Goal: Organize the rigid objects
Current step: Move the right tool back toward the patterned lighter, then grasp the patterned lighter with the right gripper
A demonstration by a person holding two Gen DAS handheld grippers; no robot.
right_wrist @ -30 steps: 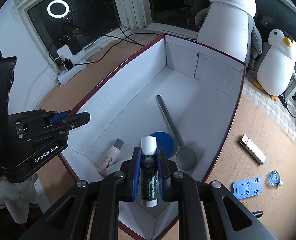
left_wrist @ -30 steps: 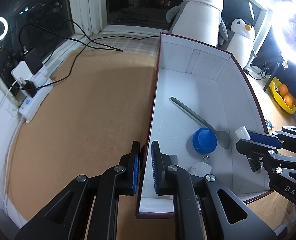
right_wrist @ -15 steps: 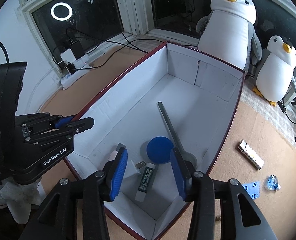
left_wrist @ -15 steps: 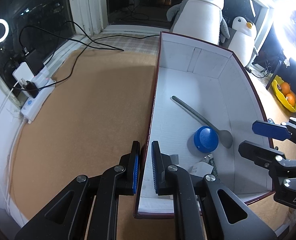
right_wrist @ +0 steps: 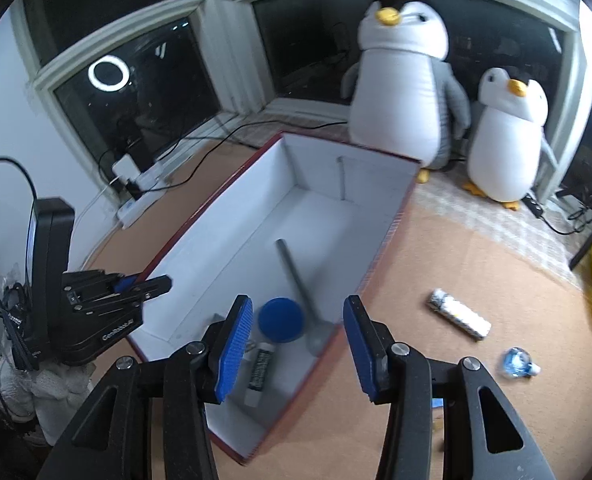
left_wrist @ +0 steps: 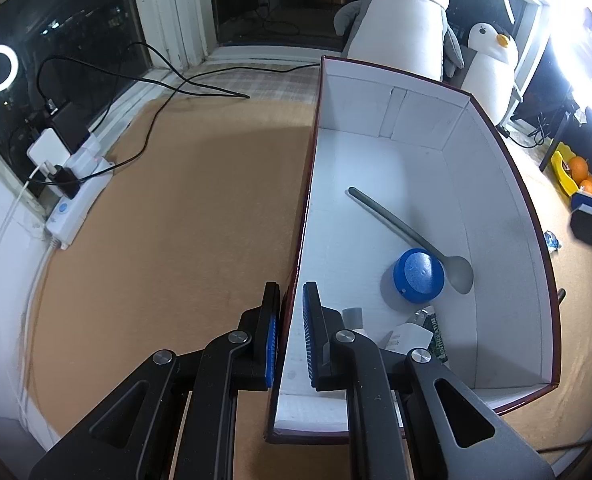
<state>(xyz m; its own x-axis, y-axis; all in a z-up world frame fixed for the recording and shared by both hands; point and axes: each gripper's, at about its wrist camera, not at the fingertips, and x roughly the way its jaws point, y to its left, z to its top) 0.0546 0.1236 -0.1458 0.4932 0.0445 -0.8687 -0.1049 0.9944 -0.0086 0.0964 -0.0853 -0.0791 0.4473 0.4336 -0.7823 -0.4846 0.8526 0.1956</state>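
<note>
A white box with a dark red rim (left_wrist: 392, 70) (right_wrist: 392, 224) stands on the brown mat. My left gripper (left_wrist: 291, 288) (right_wrist: 143, 286) is shut on its left wall, one pad on each side. Inside lie a grey spoon (left_wrist: 400, 228) (right_wrist: 296, 276), a blue lid (left_wrist: 418, 270) (right_wrist: 280, 320), a lip balm tube (right_wrist: 259, 368) (left_wrist: 438, 340) and a small bottle with a grey cap (left_wrist: 352, 316). My right gripper (right_wrist: 298, 304) hangs open over the box's near right corner with nothing between its fingers. It shows blurred at the right edge of the left wrist view.
On the mat right of the box lie a silver wrapped stick (right_wrist: 458, 318) and a small clear blue object (right_wrist: 516, 360). Two plush penguins (right_wrist: 400, 80) stand behind the box. A power strip (left_wrist: 75, 208) with cables sits at the left, a yellow tray (left_wrist: 568, 172) of oranges at the far right.
My right gripper opened and let the lip balm tube fall into the box, then drew back up and to the right. My left gripper kept its hold on the box wall.
</note>
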